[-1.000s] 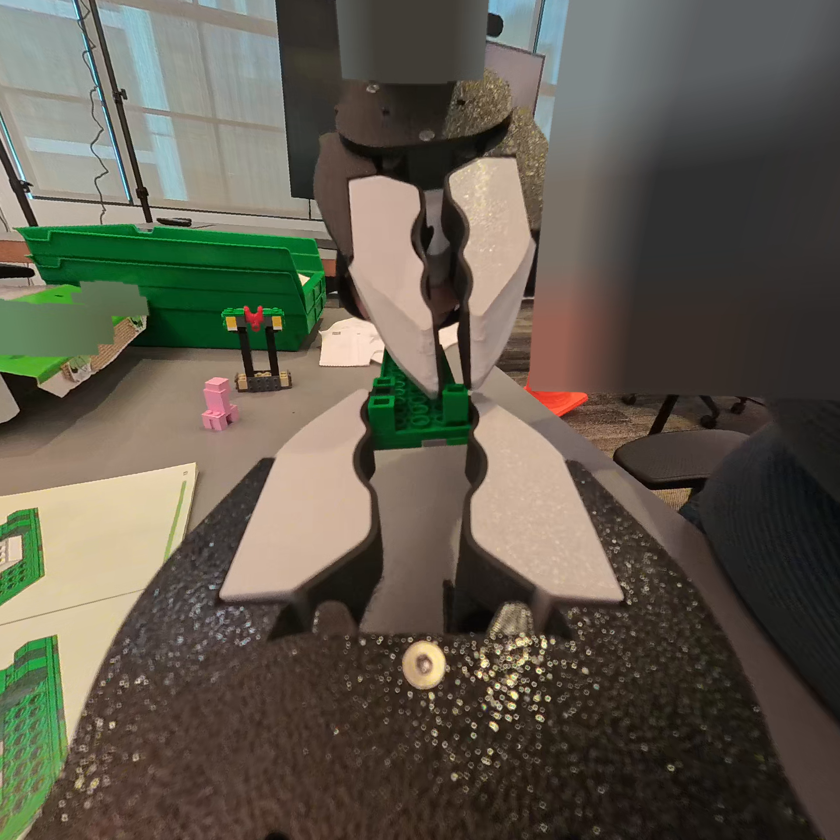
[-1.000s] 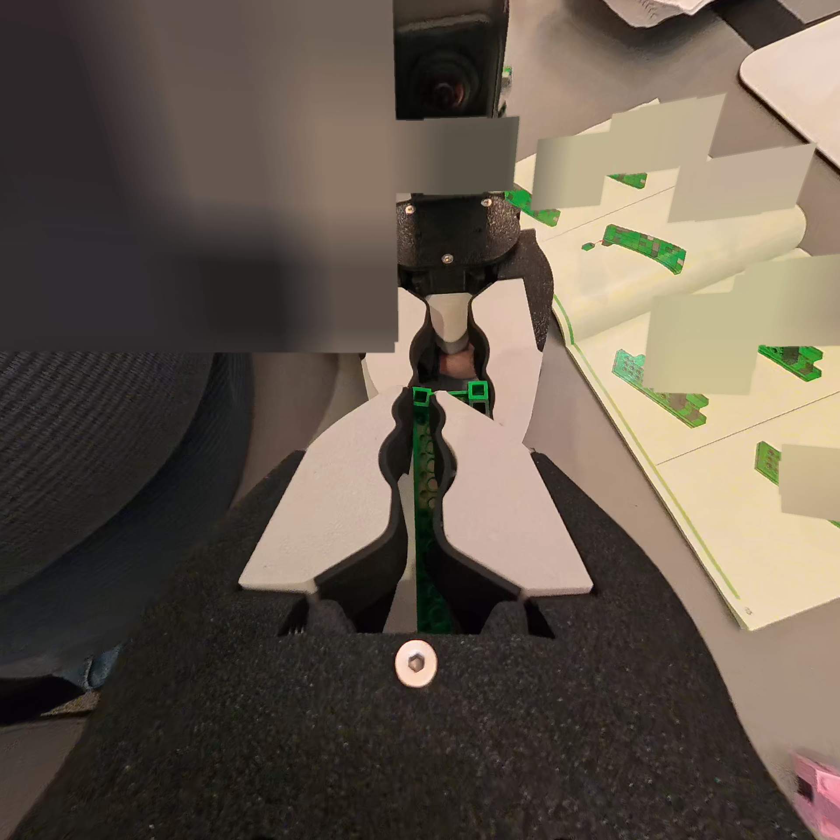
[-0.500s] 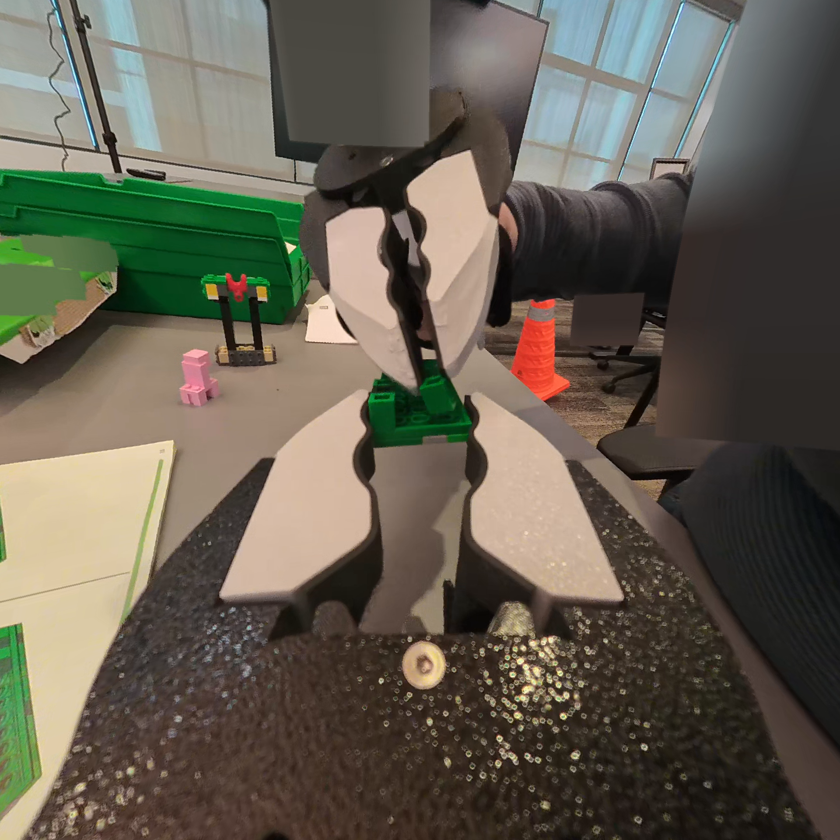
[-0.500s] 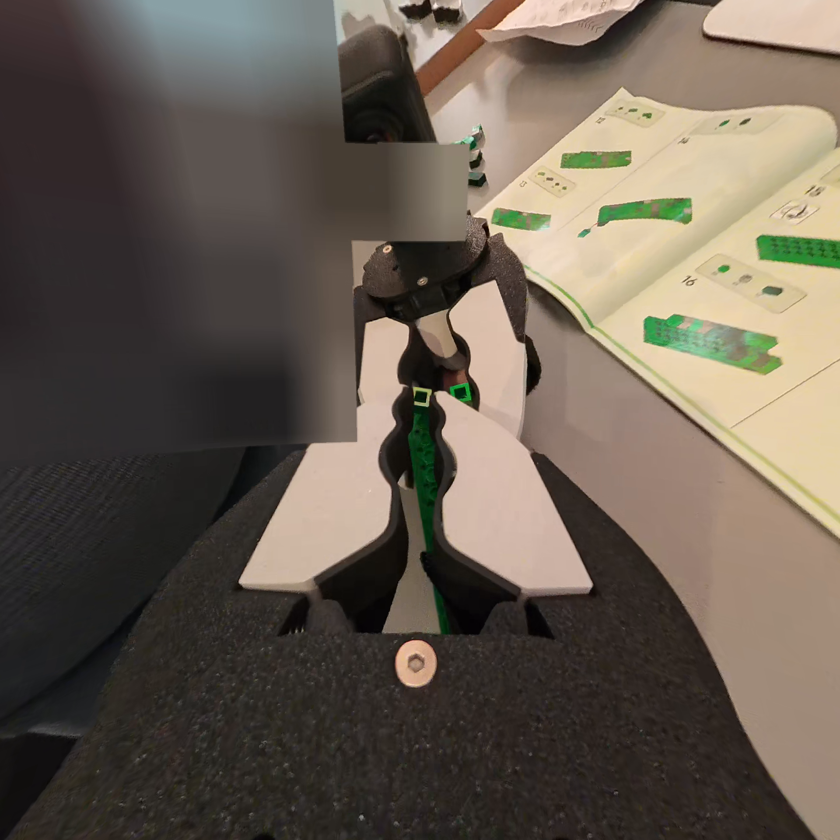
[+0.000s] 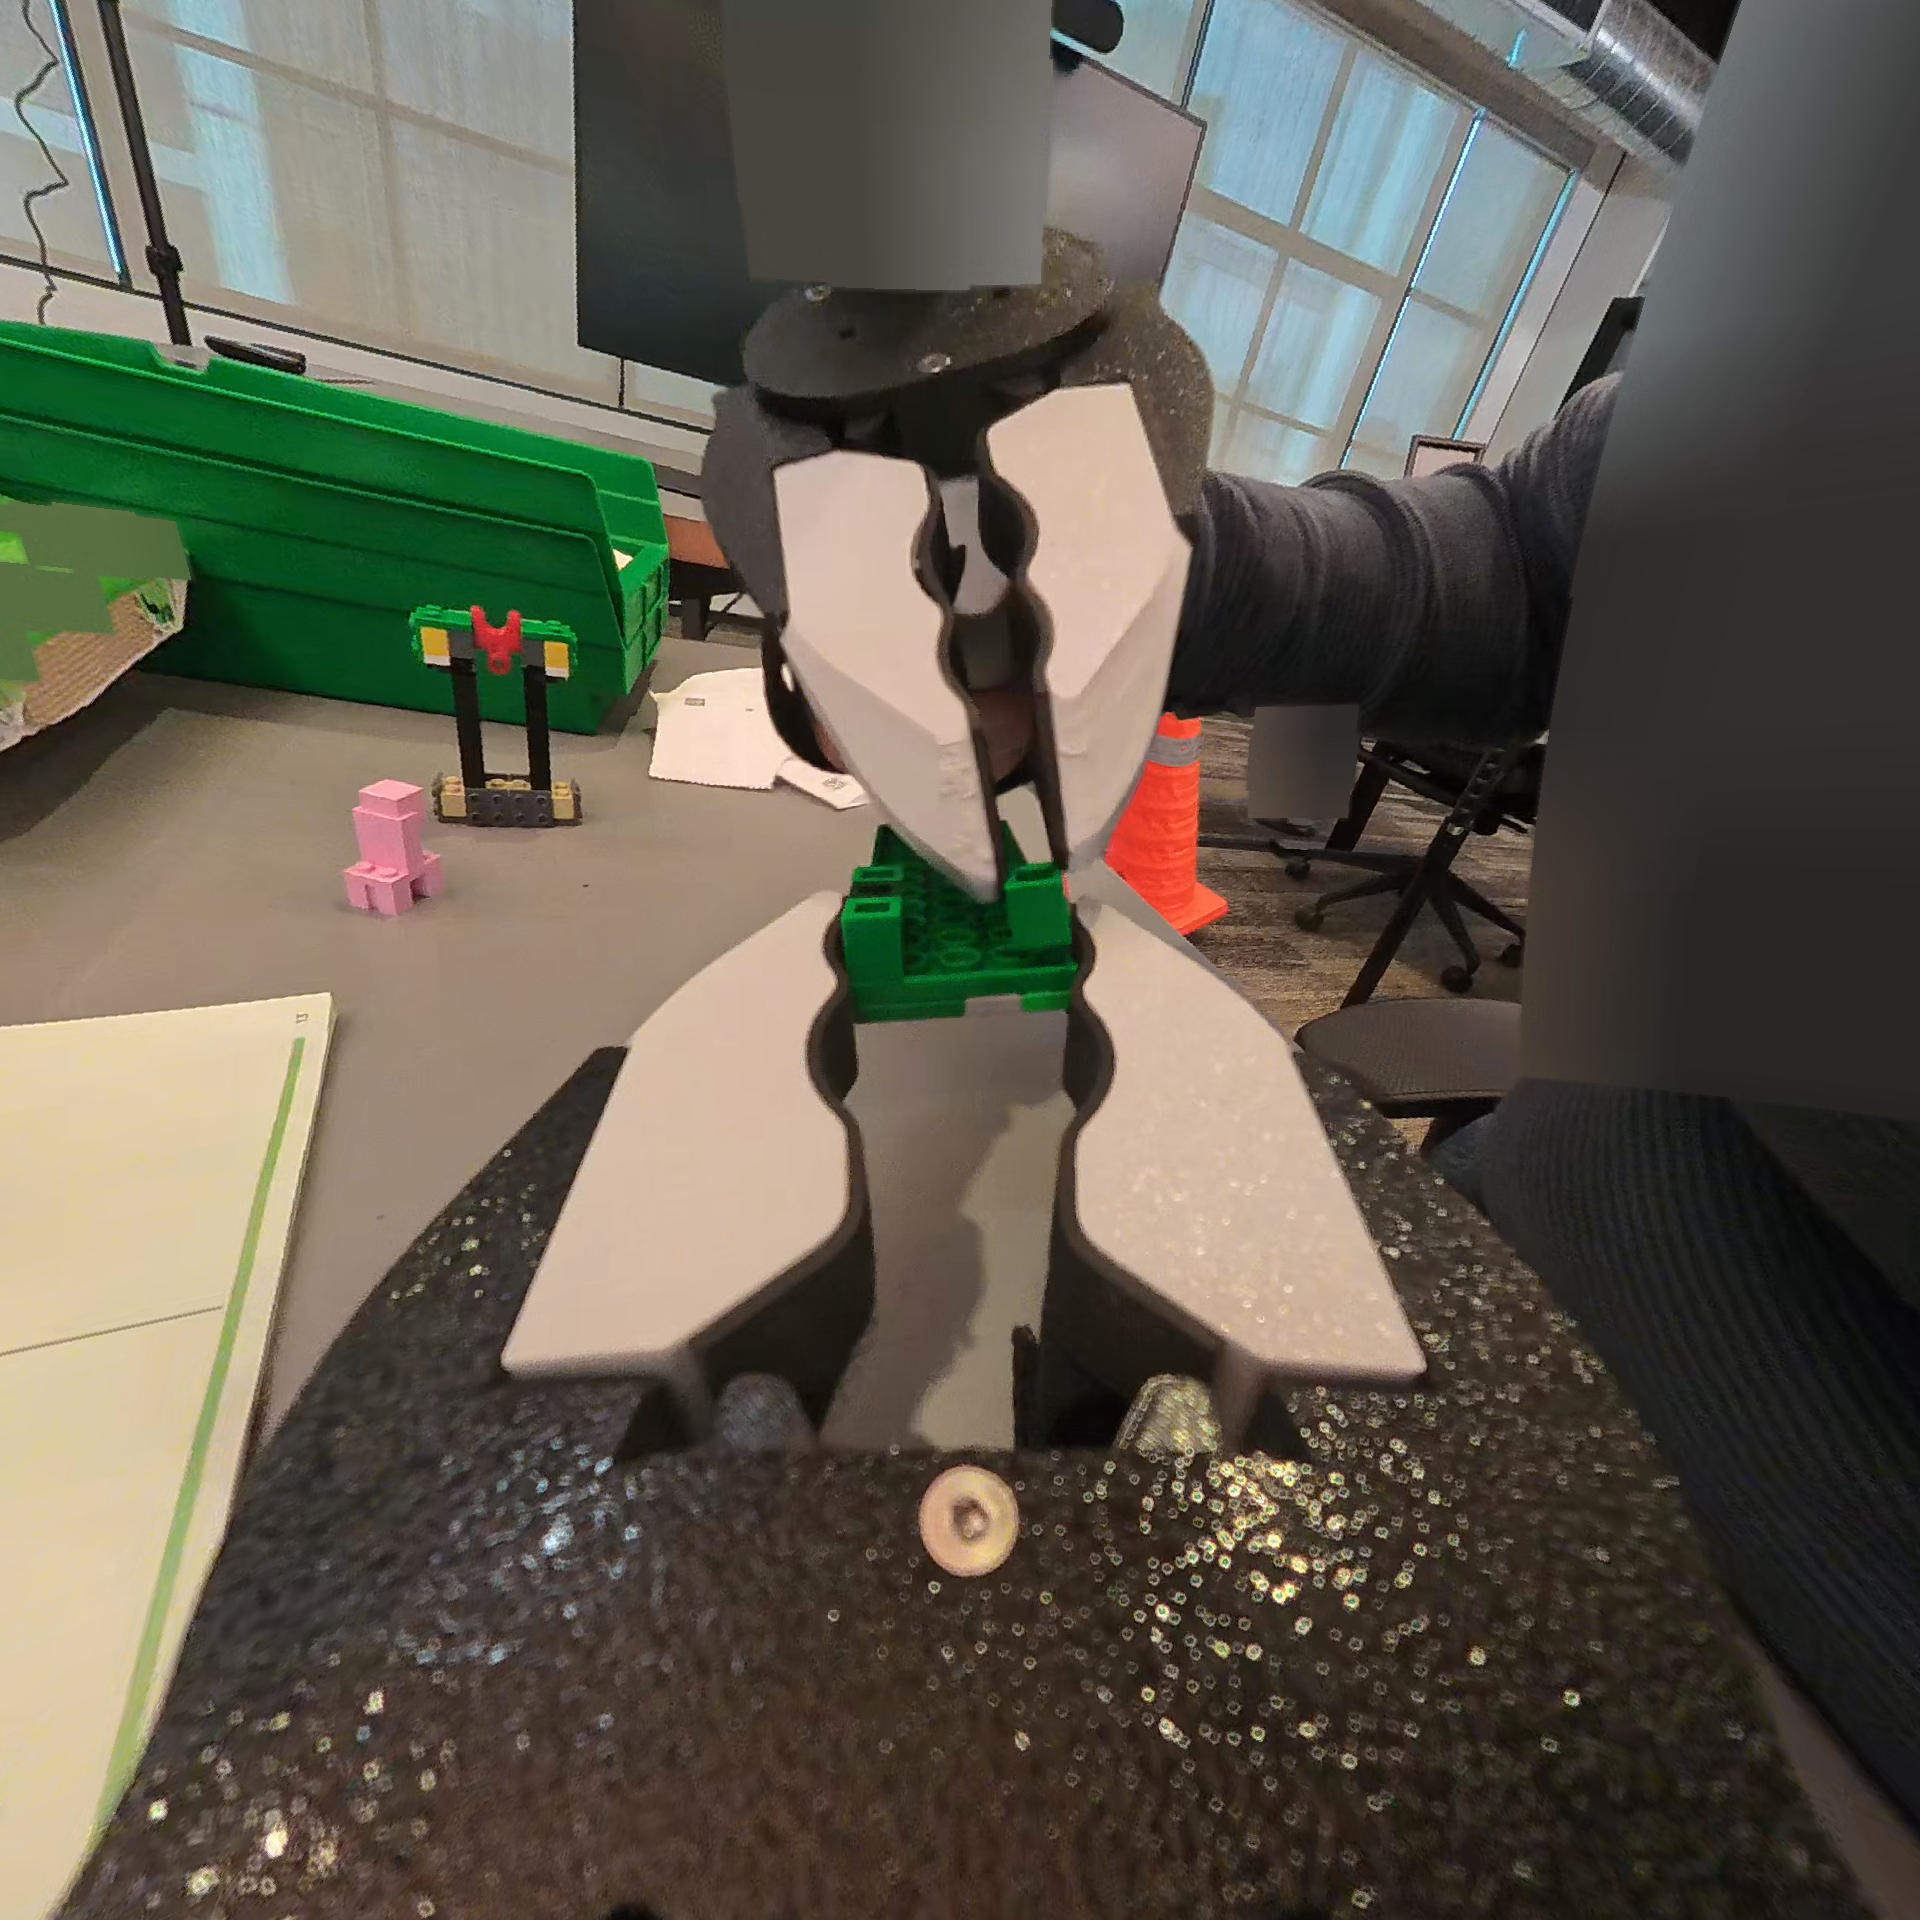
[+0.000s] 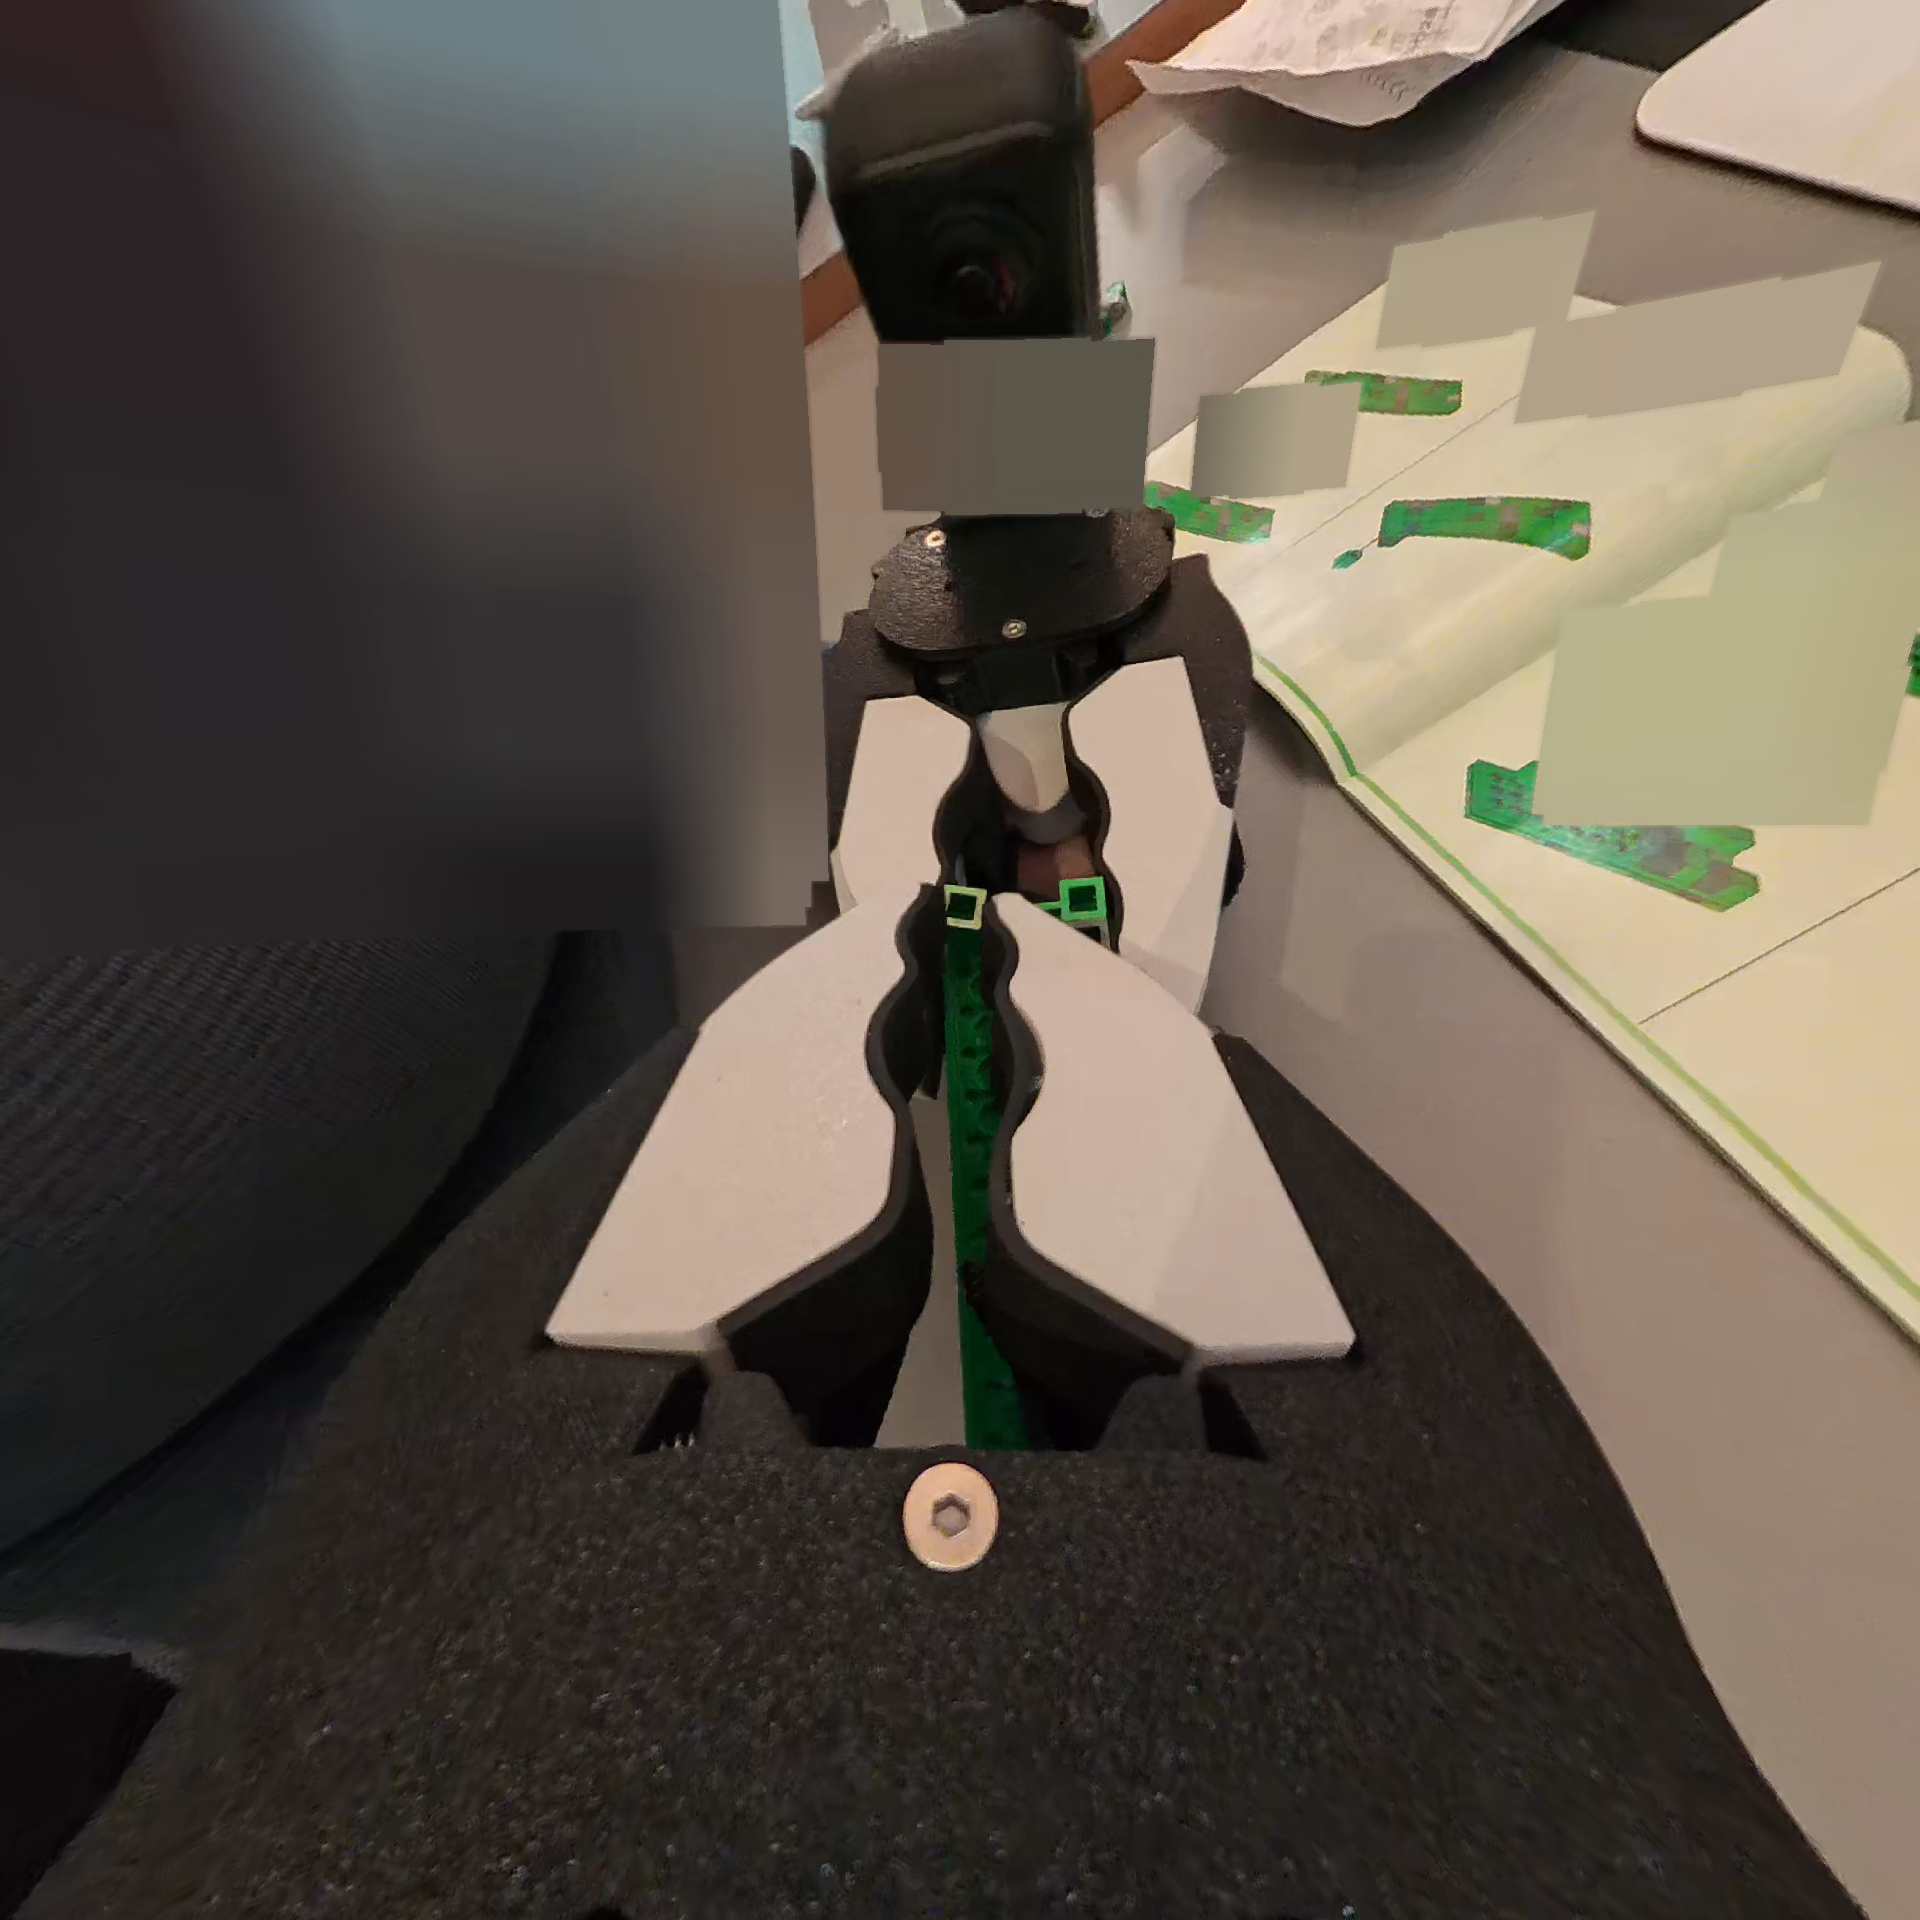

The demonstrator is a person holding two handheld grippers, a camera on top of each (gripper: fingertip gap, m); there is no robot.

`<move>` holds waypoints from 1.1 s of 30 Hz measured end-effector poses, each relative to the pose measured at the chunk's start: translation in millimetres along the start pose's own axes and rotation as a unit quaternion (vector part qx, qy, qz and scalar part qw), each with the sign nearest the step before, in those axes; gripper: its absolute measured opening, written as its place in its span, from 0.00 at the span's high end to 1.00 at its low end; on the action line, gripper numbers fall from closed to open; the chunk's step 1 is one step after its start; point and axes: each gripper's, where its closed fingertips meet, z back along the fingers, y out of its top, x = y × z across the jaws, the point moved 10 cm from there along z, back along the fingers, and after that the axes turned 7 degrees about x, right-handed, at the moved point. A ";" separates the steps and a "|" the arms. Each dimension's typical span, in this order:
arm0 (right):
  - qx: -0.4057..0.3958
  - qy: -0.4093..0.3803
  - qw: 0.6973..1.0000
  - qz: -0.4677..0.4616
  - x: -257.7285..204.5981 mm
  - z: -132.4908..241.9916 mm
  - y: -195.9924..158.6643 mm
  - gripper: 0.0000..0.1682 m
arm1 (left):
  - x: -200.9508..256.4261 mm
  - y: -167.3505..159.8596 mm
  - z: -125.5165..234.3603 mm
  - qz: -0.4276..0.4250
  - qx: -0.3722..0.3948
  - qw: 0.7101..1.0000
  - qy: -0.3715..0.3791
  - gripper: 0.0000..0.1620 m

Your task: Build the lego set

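A green lego assembly point(image 5: 961, 951), a studded plate with small square posts at its corners, is held above the grey table point(image 5: 623, 894). My left gripper point(image 5: 958, 935) is shut on its near end across the width. My right gripper point(image 5: 1023, 878) comes down from above, shut on the plate's far part beside a green post. In the right wrist view my right gripper point(image 6: 964, 914) pinches the plate point(image 6: 971, 1101) edge-on along its fingers. The left gripper point(image 6: 1034, 894) faces it there, with two green posts at its tips.
A pink lego pig point(image 5: 390, 847) and a small black-legged build with a red piece point(image 5: 504, 717) stand on the table at the left. Green bins point(image 5: 312, 520) lie behind them. An open instruction booklet point(image 5: 135, 1247) point(image 6: 1558, 935) lies beside me. An orange cone point(image 5: 1169, 831) and chairs stand beyond the table's edge. My two grippers' fingertips are within a few centimetres of each other. Between my left fingertips and the pink lego pig point(image 5: 390, 847) there is roughly 20 cm.
Both grippers stay shut on the green assembly. The pair has tilted and turned a little, so the background in both views has shifted. The grip looks the same.
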 end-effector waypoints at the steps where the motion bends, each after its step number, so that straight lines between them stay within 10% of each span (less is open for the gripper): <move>1: 0.000 0.003 1.000 0.006 -1.1 -0.6 0.3 0.96 | 0.0 0.0 -0.1 0.001 0.001 1.000 -0.001 0.78; 33: -0.182 -0.060 0.964 0.187 -29.6 -14.0 12.8 0.96 | 6.8 -3.2 -6.9 -0.026 -0.035 0.999 -0.020 0.78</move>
